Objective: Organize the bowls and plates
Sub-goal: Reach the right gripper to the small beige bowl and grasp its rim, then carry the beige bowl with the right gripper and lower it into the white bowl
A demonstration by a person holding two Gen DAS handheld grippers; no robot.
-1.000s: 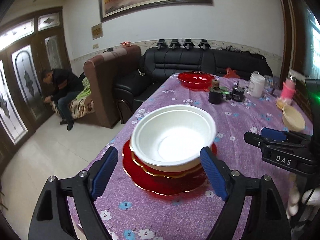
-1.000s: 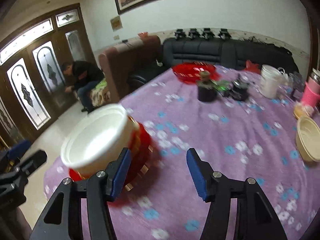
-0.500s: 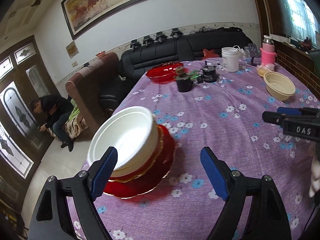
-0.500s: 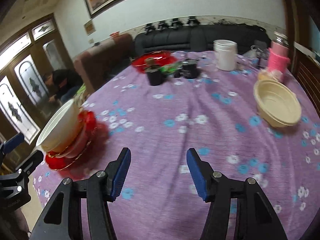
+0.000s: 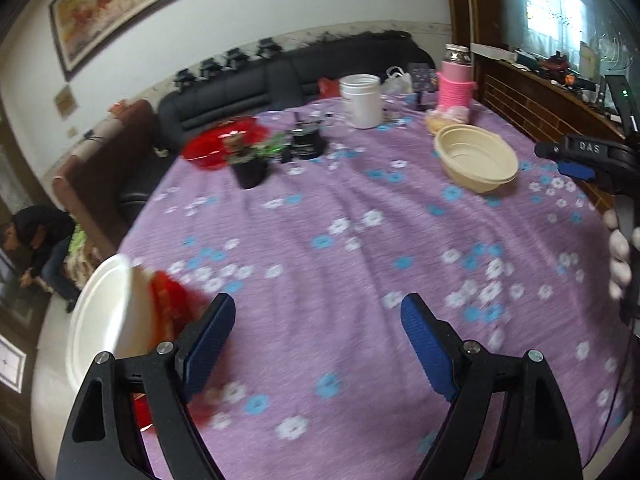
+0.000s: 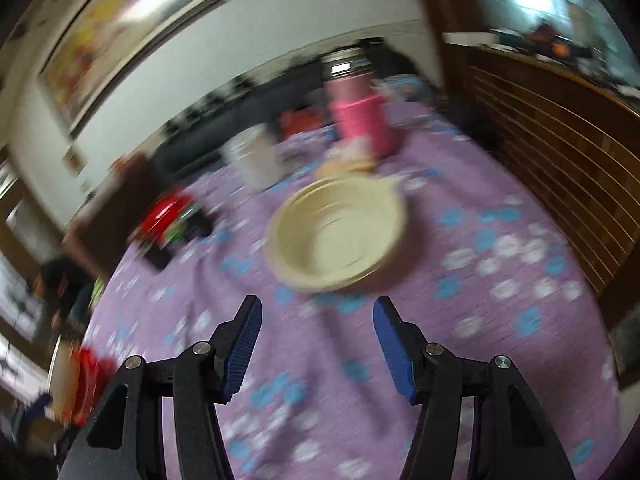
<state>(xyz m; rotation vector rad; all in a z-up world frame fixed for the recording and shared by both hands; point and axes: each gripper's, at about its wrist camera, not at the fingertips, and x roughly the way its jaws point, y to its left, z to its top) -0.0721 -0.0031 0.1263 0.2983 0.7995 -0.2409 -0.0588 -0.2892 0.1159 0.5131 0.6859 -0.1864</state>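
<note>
A white bowl (image 5: 104,312) rests on stacked red plates (image 5: 168,304) at the table's left edge, beside my left gripper (image 5: 318,320), which is open over bare cloth with nothing between its blue pads. A cream bowl (image 5: 476,158) sits far right in the left wrist view. In the blurred right wrist view that cream bowl (image 6: 336,236) lies just ahead of my right gripper (image 6: 316,320), which is open and empty. The red stack (image 6: 84,376) shows at that view's lower left. The right gripper (image 5: 576,160) also appears at the left wrist view's right edge, held by a gloved hand (image 5: 618,256).
A purple flowered tablecloth (image 5: 360,240) covers the table. At the back stand a red dish (image 5: 224,144), a small potted plant (image 5: 248,164), a white jar (image 5: 362,100) and a pink bottle (image 5: 456,84). A wooden rail (image 6: 552,168) borders the right; a person sits far left.
Both grippers have swung right across the table. The white bowl and red plates slid to the left edge of both views, and the cream bowl now sits in front of the right gripper.
</note>
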